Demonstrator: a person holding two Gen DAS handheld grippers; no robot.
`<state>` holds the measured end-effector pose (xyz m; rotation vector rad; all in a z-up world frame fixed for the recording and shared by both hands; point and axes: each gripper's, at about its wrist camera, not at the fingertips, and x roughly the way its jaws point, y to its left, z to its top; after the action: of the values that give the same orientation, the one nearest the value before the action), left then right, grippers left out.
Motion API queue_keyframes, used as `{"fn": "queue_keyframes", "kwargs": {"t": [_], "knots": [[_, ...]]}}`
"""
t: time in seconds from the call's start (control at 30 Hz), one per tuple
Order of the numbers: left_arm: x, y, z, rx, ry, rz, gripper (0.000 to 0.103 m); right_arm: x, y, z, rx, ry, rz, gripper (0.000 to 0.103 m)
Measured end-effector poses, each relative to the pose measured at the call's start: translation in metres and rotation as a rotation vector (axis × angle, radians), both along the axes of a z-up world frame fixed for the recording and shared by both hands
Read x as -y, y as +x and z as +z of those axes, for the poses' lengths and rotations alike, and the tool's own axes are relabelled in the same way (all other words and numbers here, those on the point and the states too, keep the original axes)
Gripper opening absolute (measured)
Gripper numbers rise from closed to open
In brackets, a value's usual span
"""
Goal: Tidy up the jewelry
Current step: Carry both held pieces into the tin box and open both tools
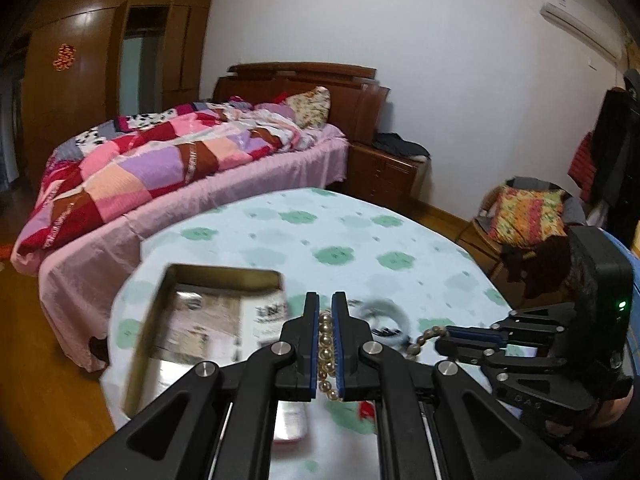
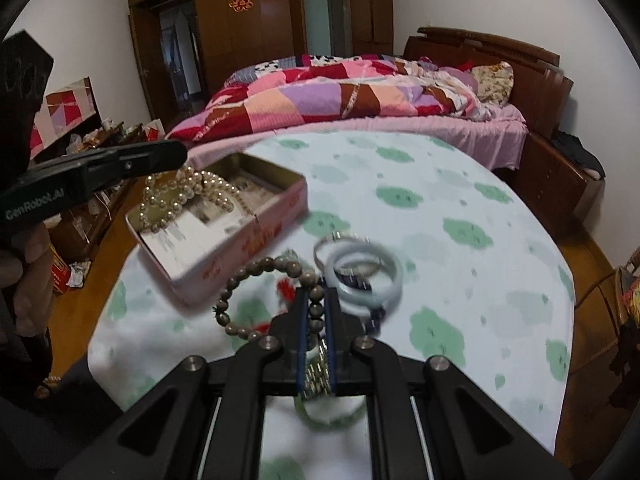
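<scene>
Landmark for all places: the pink tin box (image 2: 224, 224), open, lying on the round table (image 2: 460, 208) with its green-patterned cloth.

Left to right in the right wrist view:

- Left gripper (image 2: 176, 154) reaches in from the left edge, tips above the box's near-left corner. Pearl necklace (image 2: 180, 200) hangs from it in loops, the lowest beads over or just inside the box; cannot tell if they touch the paper lining. In the left wrist view its jaws are clamped on the strand, beads stacked in a column between the blue pads (image 1: 337, 344).
- Brown bead bracelet (image 2: 256, 300) right of the box's near end, lifted, its loop standing out to the left of the right gripper (image 2: 316, 308). Jaws closed on the bracelet's right side, beads visible between the pads.
- Pale jade bangle (image 2: 362, 276) with a thin metal bangle (image 2: 344, 246) behind it, on the cloth further right of the box, just beyond the right gripper's tips. A green bangle (image 2: 332, 416) lies below the gripper body, blurred.

Relation that matters: the box lies up and to the left of the right gripper, its long axis running from near-left to far-right. The left gripper is the nearer one, already above it. Judgement: the pearls go in first; the bracelet must cross leftward over the box wall.
</scene>
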<state>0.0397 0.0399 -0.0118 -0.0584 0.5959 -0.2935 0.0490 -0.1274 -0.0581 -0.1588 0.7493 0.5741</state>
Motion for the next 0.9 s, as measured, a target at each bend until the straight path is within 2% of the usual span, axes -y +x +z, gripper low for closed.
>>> {"fn": "queue_keyframes", "kwargs": {"t": [0.17,0.37,0.7,0.9], "knots": [[-0.027,0.017,0.002,0.006,0.004,0.063,0.005,-0.02,0.02,0.01,-0.008,0.023,0.032,0.01],[-0.05,0.042,-0.009,-0.03,0.006,0.104,0.005,-0.053,0.049,0.016,-0.015,0.023,0.049,0.01],[-0.072,0.084,-0.03,-0.104,-0.016,0.11,0.005,-0.094,0.089,0.001,-0.04,-0.02,0.036,0.01],[-0.08,0.105,-0.042,-0.132,0.018,0.133,0.005,-0.107,0.103,-0.016,-0.072,-0.052,0.022,0.01]]}}
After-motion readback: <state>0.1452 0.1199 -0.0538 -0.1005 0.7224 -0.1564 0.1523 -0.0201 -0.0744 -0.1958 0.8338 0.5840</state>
